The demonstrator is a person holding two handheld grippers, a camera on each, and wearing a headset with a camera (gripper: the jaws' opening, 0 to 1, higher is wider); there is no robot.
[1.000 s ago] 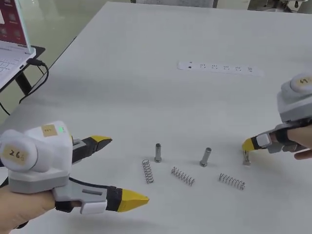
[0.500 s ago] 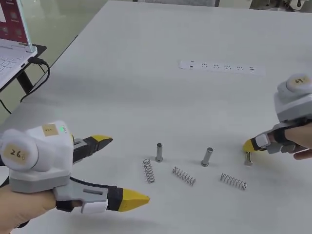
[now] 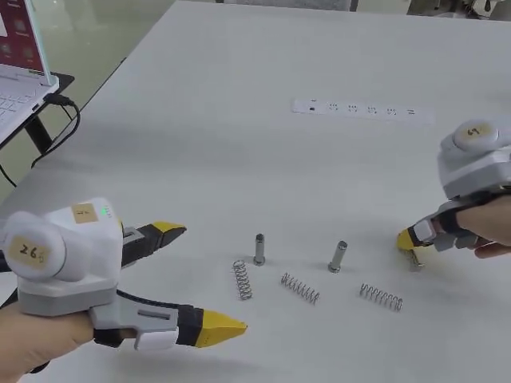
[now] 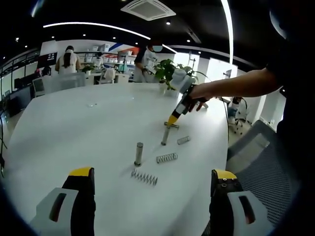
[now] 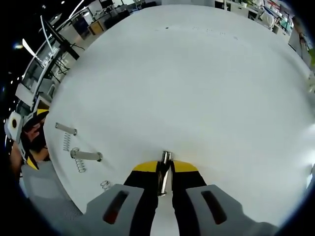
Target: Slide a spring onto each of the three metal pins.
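Now the right gripper (image 3: 408,238), clamped on the rightmost pin (image 3: 415,260), has tipped it rightward; the left gripper (image 3: 201,278) stays wide open, empty, lower left.

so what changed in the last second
The right gripper, shut on the rightmost pin, leaned its body left, swinging the pin's lower end right. The left gripper, open, the other two pins and the three springs stayed put.

Open-plan office, part lab. Big white table (image 3: 239,120) with a power strip (image 3: 363,110); laptop (image 3: 20,72) just beside it. Overhead: long light strips (image 4: 88,24), ceiling air vent (image 4: 147,9). Behind: desks (image 4: 101,74), people (image 4: 66,60) standing, potted plant (image 4: 165,73). Mesh office chair (image 4: 256,157) at the table's edge.
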